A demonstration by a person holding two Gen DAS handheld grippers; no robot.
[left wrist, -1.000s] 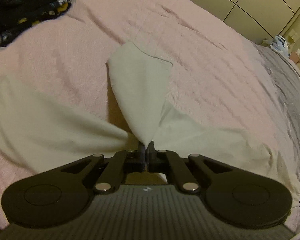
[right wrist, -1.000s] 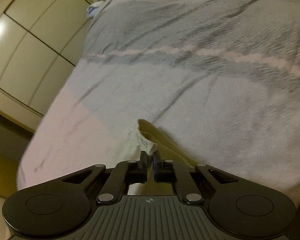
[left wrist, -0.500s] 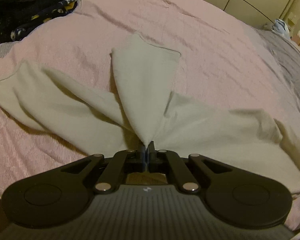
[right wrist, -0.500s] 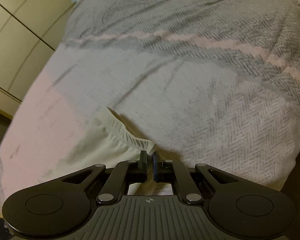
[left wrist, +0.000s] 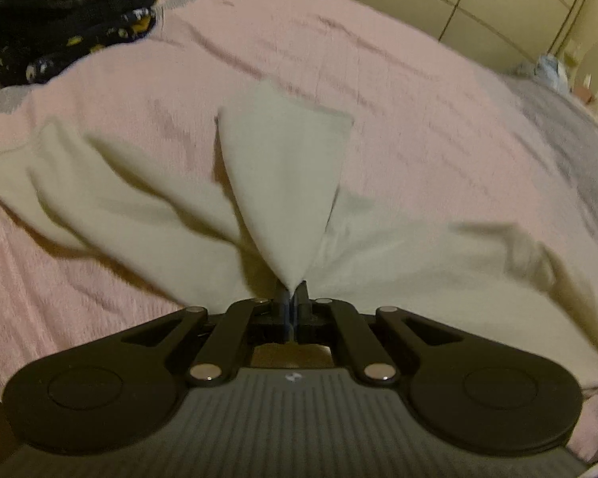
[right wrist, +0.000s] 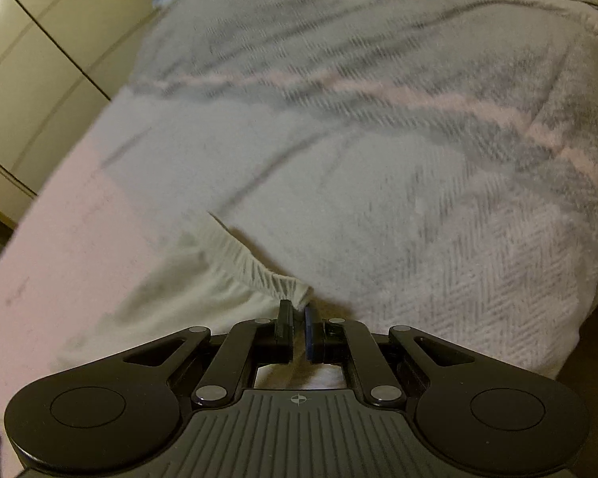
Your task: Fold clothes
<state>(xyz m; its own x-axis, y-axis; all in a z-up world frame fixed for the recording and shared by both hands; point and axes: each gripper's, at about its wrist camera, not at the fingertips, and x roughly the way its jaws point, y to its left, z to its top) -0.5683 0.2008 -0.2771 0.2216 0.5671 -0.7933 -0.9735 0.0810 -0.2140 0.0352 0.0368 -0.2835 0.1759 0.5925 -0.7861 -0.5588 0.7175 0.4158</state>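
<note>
Cream trousers (left wrist: 418,263) lie across the pink bed (left wrist: 378,79), long axis left-right. Left gripper (left wrist: 293,298) pinches a leg fold; right gripper (right wrist: 298,314) pinches the waistband (right wrist: 255,263).

Your left gripper (left wrist: 293,298) was clamped on the cream garment (left wrist: 283,183), your right gripper (right wrist: 298,314) pinching its waistband (right wrist: 255,263).

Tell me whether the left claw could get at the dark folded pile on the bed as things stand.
Probably not yet. The left claw is shut on the cream garment, and the dark folded pile lies far off to its left; the pink bedspread between looks bare.
</note>
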